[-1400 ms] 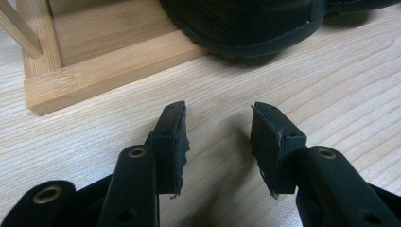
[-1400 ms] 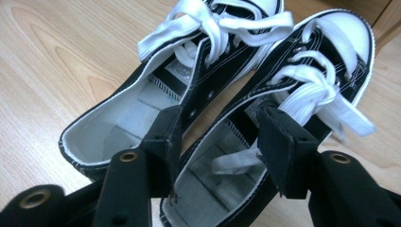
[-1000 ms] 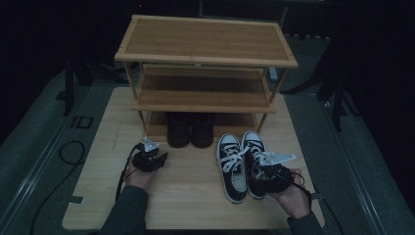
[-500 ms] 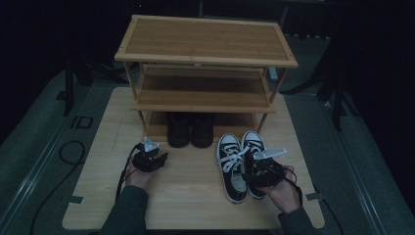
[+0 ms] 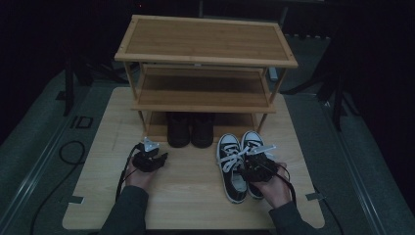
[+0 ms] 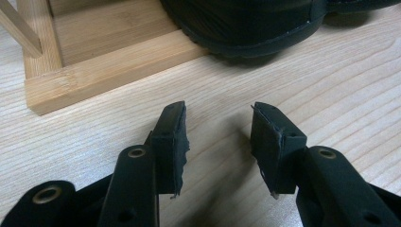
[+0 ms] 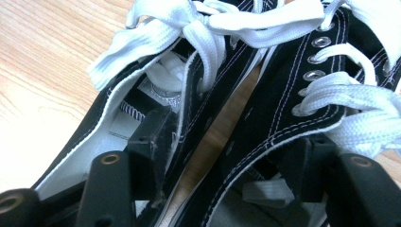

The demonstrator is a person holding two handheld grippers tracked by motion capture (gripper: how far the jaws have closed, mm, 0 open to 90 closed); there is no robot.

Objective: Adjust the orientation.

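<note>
Dark grey sleeves, black jaws, trailing cables

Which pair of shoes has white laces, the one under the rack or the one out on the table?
The low-top sneakers out on the table, under the right gripper; the dark boots on the rack's bottom shelf show no white.

Right gripper (image 5: 255, 164) sits over the black-and-white sneakers (image 5: 241, 164) on table (image 5: 195, 205), its jaws just closing. Left gripper (image 5: 155, 157) rests nr black boots (image 5: 191, 129) under rack (image 5: 205, 63).

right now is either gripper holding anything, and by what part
Right gripper has one jaw inside each sneaker, closing on their adjoining inner walls. Left gripper holds nothing.
</note>
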